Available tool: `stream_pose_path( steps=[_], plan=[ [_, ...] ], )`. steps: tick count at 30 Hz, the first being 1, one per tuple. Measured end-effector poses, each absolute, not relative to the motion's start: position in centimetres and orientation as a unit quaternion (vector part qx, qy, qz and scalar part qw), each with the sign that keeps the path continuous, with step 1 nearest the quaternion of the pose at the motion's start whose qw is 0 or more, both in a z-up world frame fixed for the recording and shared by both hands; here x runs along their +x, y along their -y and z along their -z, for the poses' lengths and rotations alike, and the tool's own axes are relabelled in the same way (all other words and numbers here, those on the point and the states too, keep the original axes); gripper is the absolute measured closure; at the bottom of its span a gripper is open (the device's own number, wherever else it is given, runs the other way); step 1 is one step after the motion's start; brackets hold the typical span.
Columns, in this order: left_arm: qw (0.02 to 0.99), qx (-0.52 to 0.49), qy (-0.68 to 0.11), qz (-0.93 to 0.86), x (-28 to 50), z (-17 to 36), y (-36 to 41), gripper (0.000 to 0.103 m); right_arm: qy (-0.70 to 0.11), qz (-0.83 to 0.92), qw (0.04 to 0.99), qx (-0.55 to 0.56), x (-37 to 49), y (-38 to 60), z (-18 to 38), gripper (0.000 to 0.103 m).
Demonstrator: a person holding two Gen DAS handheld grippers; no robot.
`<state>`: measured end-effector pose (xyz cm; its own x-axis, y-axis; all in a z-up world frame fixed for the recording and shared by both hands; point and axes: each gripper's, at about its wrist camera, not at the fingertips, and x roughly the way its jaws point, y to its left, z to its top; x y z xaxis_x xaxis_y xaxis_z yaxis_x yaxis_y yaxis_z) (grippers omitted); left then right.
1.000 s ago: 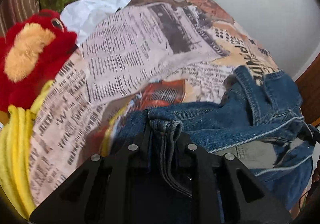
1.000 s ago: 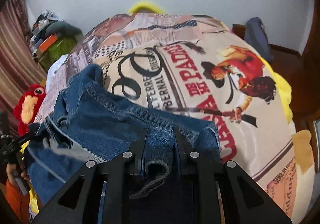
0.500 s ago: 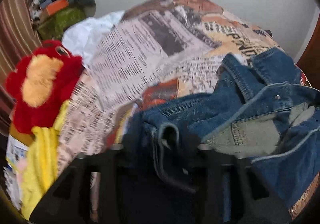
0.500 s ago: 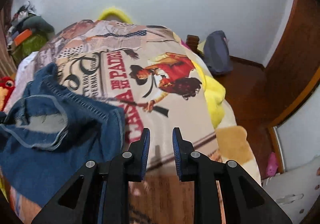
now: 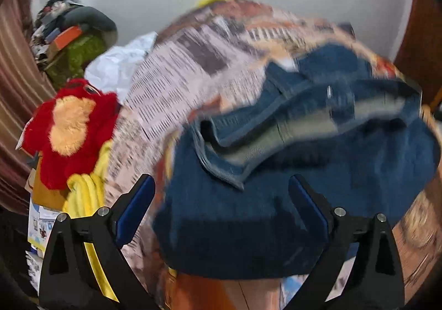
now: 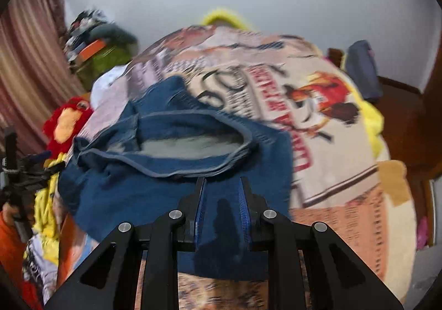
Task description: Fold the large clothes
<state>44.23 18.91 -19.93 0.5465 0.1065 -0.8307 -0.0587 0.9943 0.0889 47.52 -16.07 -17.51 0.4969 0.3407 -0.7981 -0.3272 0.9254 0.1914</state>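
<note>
A pair of blue denim jeans [image 5: 276, 199] lies bunched on a bed covered with a newspaper-print blanket [image 5: 171, 89], its waistband open and the pale lining showing. My left gripper [image 5: 221, 194] is wide open and empty, its jaws standing either side of the near edge of the jeans. In the right wrist view the jeans [image 6: 165, 171] lie at centre left on the blanket [image 6: 317, 144]. My right gripper [image 6: 222, 188] hovers over the near edge of the denim, jaws a narrow gap apart, holding nothing.
A red and yellow plush toy [image 5: 69, 130] sits at the bed's left edge; it also shows in the right wrist view [image 6: 66, 122]. White cloth [image 5: 118, 67] and a cluttered pile [image 5: 71, 39] lie beyond. A dark bag [image 6: 362, 72] stands on the right by a wooden floor.
Both grippers have let go of the jeans. The left jaws opened wide and pulled back. The right gripper swung away to the right, then came back over the denim.
</note>
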Motion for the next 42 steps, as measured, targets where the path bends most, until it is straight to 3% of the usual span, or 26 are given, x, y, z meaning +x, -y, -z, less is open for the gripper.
stream_pose_path(
  steps=[6,15,24,29,33,42],
  plan=[
    [0.858,0.034,-0.511,-0.043,46.0,24.4,-17.7,0.005,-0.504,-0.220,0.835,-0.018,48.3,12.5,20.8,0.085],
    [0.860,0.057,-0.493,-0.117,52.4,24.9,-20.6,0.003,-0.502,-0.203,0.838,-0.064,53.5,9.4,23.0,0.085],
    [0.869,-0.011,-0.482,-0.107,55.6,23.9,-24.3,0.000,-0.487,-0.132,0.864,0.007,60.1,11.8,23.8,0.085],
    [0.853,-0.089,-0.508,-0.080,55.3,24.4,-26.3,0.000,-0.477,-0.108,0.869,-0.072,58.7,10.5,23.7,0.085],
    [0.854,-0.096,-0.509,-0.053,53.9,22.3,-26.9,0.000,-0.479,-0.108,0.866,-0.098,57.2,10.7,23.0,0.085],
    [0.879,-0.056,-0.471,-0.053,51.5,16.2,-26.3,0.000,-0.482,-0.162,0.860,-0.028,54.3,10.5,18.9,0.085]
  ],
)
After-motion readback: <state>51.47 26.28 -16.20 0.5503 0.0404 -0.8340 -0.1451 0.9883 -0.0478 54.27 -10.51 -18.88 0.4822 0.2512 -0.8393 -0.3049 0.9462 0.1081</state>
